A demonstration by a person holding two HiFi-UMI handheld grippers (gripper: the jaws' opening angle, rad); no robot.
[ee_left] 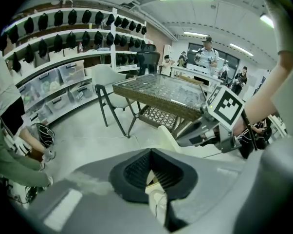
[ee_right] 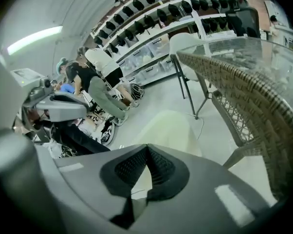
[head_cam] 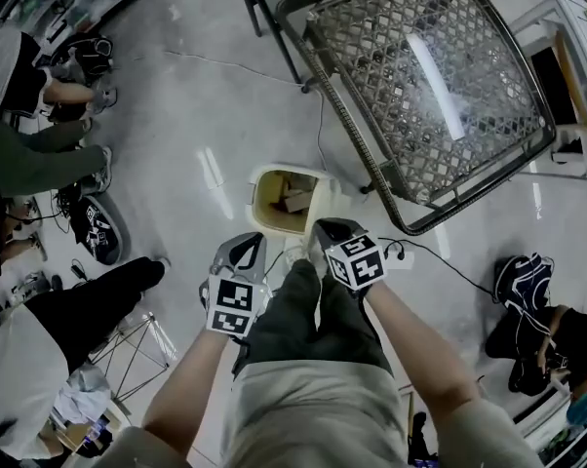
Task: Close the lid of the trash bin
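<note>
**Lid [head_cam: 325, 199] standing open, closing not yet done**

The trash bin [head_cam: 274, 203] is sitting on the floor [head_cam: 196, 115] just ahead of the person, its mouth showing and its lid standing upright along the right side. The right claw [head_cam: 320, 230] is hovering just beside that lid, clenched on nothing, though contact is unclear. The left claw [head_cam: 247, 249] is hanging nearby, likewise clenched and empty. The whole job is waiting, because the lid needs tipping down.
</note>
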